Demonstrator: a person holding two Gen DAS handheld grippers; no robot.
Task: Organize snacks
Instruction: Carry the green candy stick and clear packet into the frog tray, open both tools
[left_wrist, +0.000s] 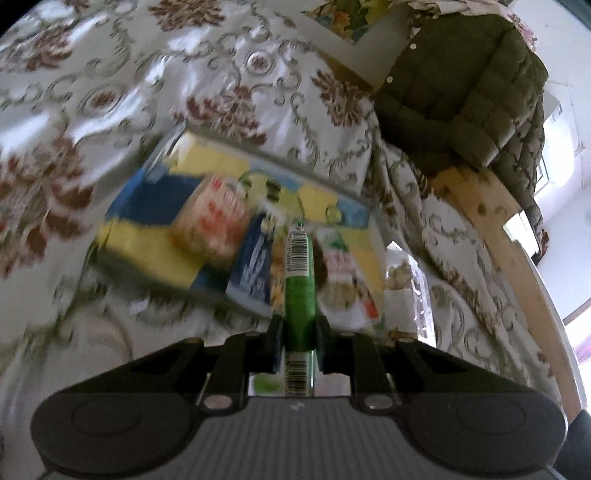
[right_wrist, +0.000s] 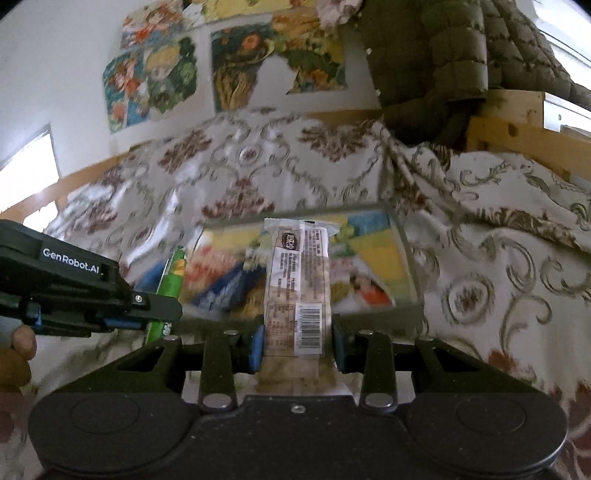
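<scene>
My left gripper (left_wrist: 298, 334) is shut on a thin green snack packet (left_wrist: 297, 291) with a barcode, held edge-on above a clear box (left_wrist: 258, 229) with a yellow and blue bottom that holds several snack packs. My right gripper (right_wrist: 297, 339) is shut on a long clear-wrapped brown snack bar (right_wrist: 297, 288), held over the near side of the same box (right_wrist: 369, 258). The left gripper (right_wrist: 159, 306) and its green packet (right_wrist: 170, 280) show at the left of the right wrist view.
The box sits on a floral cloth (left_wrist: 110, 92) spread over the surface. A dark green puffer jacket (left_wrist: 461, 96) hangs on a wooden frame (left_wrist: 491, 221) at the right. Cartoon posters (right_wrist: 229, 62) cover the wall behind. A clear packet (left_wrist: 402, 273) lies right of the box.
</scene>
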